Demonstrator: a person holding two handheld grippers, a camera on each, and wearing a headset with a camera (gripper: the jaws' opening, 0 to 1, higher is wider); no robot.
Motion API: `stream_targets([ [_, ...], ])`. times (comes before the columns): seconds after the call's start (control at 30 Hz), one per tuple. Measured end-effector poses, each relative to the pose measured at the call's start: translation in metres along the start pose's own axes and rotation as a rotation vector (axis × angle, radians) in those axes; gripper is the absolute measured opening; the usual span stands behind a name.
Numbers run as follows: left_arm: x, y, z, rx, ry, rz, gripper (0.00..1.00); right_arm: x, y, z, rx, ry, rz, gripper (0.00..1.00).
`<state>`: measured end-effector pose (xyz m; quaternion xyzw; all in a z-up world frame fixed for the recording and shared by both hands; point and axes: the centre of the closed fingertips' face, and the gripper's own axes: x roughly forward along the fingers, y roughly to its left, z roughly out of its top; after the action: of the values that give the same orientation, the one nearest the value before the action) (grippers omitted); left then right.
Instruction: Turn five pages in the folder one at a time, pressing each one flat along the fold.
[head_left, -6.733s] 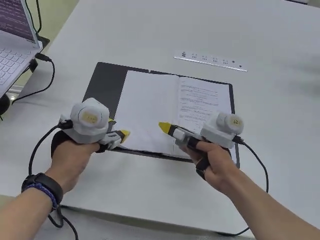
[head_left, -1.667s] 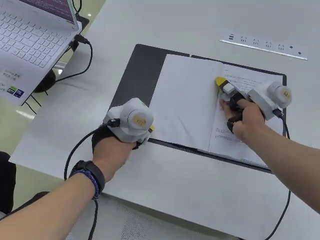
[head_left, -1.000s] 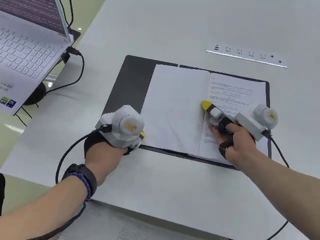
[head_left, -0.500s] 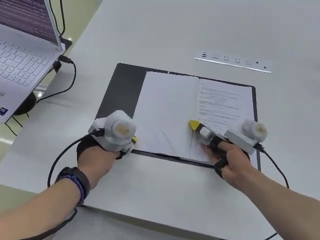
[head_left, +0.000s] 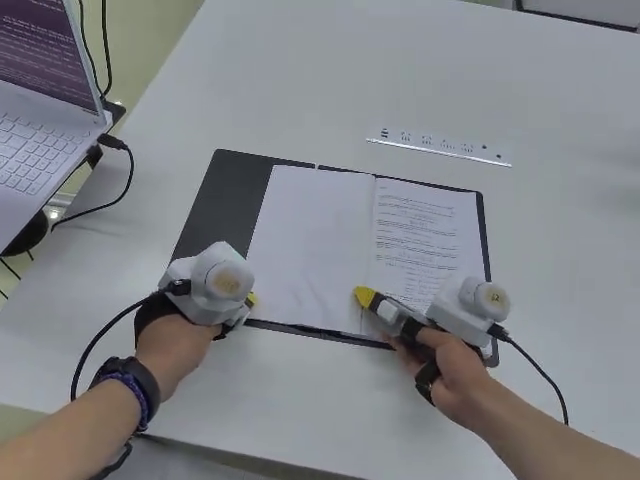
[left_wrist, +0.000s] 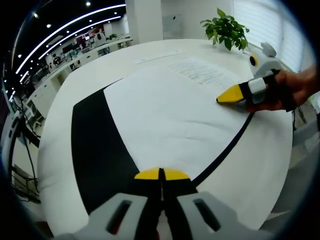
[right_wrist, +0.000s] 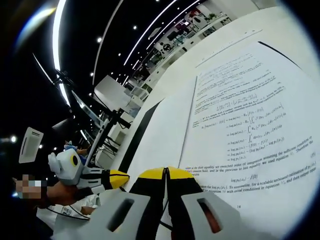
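Head view: an open folder lies at the middle of a white table. Its black cover shows bare at 9 o'clock of the sheets. A blank page lies on the left and a printed page on the right, both flat. The left gripper, held in a hand at 7 o'clock, has its yellow tips at the folder's near edge, by the lower corner of the blank page. The right gripper, held at 5 o'clock, points its yellow tips at the fold near the bottom of the pages. A laptop sits at 10 o'clock and a power strip at 1 o'clock, beyond the folder.

Left gripper view: this gripper's jaws rise from 6 o'clock, pressed together with nothing between them. The tips sit where the black cover meets the blank page's corner. The right gripper comes in from 3 o'clock, its tip low over the paper. A potted plant stands at 1 o'clock, far off.

Right gripper view: the jaws at 6 o'clock are closed tip to tip and hold no sheet. They appear to rest right on the fold, though contact with the paper is hard to judge. The printed page spreads from the centre toward 3 o'clock and the blank page runs toward 10 o'clock. The left gripper shows at 8 o'clock.
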<state>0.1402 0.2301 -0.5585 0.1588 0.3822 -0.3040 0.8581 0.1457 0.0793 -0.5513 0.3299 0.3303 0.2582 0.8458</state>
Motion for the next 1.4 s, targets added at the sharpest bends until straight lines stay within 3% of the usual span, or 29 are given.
stream_targets([
  [0.43,0.000,-0.001,0.000,0.020,-0.005,0.003,0.00,-0.011,0.006,-0.016,0.010,0.014,-0.001,0.00],
  [0.83,0.000,-0.001,0.000,0.055,-0.003,0.022,0.00,-0.016,0.008,-0.019,0.037,0.013,-0.018,0.00],
  [0.97,0.001,-0.001,0.000,0.059,0.016,0.025,0.00,-0.017,0.010,-0.019,0.038,0.017,-0.027,0.00],
  [1.1,0.001,0.000,0.000,0.027,0.028,0.023,0.00,-0.020,0.006,-0.011,0.102,-0.031,-0.059,0.00],
  [1.2,0.001,0.001,-0.002,-0.063,0.051,0.023,0.00,-0.026,0.010,-0.006,0.113,-0.059,-0.063,0.00],
  [1.27,0.001,0.002,0.000,-0.086,0.053,0.023,0.00,-0.029,0.012,-0.002,0.100,-0.070,-0.064,0.00],
  [1.33,-0.003,0.002,0.006,-0.095,0.026,0.022,0.00,-0.032,0.013,0.001,0.095,-0.078,-0.064,0.02],
  [1.4,-0.008,-0.001,0.020,-0.163,-0.035,0.005,0.00,-0.039,0.015,0.007,0.077,-0.089,-0.066,0.04],
])
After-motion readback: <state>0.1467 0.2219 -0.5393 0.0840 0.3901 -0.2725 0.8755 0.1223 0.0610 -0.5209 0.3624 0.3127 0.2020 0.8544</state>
